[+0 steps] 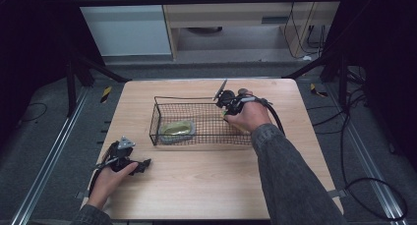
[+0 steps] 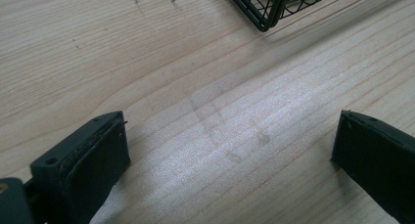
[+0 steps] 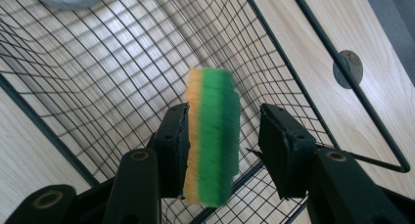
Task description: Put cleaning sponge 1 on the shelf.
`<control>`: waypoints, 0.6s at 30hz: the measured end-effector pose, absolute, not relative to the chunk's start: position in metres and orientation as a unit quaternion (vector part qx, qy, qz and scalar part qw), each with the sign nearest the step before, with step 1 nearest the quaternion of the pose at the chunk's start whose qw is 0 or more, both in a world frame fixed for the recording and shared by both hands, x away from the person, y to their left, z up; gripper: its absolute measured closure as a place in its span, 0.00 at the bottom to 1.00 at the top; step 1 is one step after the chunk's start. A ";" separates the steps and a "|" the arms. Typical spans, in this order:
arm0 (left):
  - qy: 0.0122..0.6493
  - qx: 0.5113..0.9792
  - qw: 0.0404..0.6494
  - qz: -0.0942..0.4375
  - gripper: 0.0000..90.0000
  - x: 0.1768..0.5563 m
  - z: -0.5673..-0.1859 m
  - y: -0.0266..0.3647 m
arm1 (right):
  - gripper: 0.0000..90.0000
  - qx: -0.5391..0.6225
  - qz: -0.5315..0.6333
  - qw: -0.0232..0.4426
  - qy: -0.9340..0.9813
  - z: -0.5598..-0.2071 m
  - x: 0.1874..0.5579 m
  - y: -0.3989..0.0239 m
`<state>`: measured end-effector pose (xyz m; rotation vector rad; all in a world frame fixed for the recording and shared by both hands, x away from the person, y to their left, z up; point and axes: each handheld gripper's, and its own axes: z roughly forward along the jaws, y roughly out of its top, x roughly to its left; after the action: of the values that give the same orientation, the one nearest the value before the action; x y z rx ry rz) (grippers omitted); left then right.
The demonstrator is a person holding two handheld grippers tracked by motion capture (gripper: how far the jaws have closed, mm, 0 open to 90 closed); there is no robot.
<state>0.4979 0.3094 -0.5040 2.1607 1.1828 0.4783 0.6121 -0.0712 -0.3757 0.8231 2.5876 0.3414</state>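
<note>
High view first: a black wire basket (image 1: 196, 118) is parked near the middle of a light wooden table (image 1: 206, 185), and a flat greenish-yellow thing on a grey rim (image 1: 176, 129) is seen lying in the basket's left end, too blurry to be named for sure. The right gripper (image 1: 227, 101) is held by the right hand (image 1: 250, 116) over the basket's right end, with its cable looped off behind the wrist. In the right gripper view, a sponge (image 3: 213, 136), yellow on one side and green on the other, is seen standing on edge between the jaws above the basket mesh; the yellow face is pressed against one jaw, but a clear gap is left between the green face and the other jaw, so the tongs are spread and not squeezed on it. The left gripper (image 1: 129, 162) is rested on the table near the front-left corner, well apart from the basket, held by the left hand (image 1: 110, 178). In the left gripper view its jaws are spread wide over bare wood, nothing between them, and a corner of the basket is caught at the top edge.
</note>
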 end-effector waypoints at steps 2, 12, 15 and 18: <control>0.448 0.818 0.311 0.181 0.00 0.498 -0.504 0.309 | 0.59 0.296 0.134 0.200 0.925 -0.370 0.610 -0.069; 0.448 0.819 0.311 0.181 0.00 0.498 -0.504 0.309 | 0.60 0.295 0.140 0.202 0.924 -0.363 0.605 -0.069; 0.448 0.819 0.311 0.181 0.00 0.498 -0.504 0.309 | 0.60 0.297 0.140 0.204 0.922 -0.362 0.602 -0.073; 0.448 0.819 0.311 0.181 0.00 0.498 -0.504 0.309 | 0.60 0.297 0.143 0.204 0.922 -0.361 0.601 -0.077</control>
<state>0.4980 0.3094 -0.5039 2.1613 1.1822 0.4777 0.6012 -0.0766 -0.3605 0.8291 2.5706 0.3990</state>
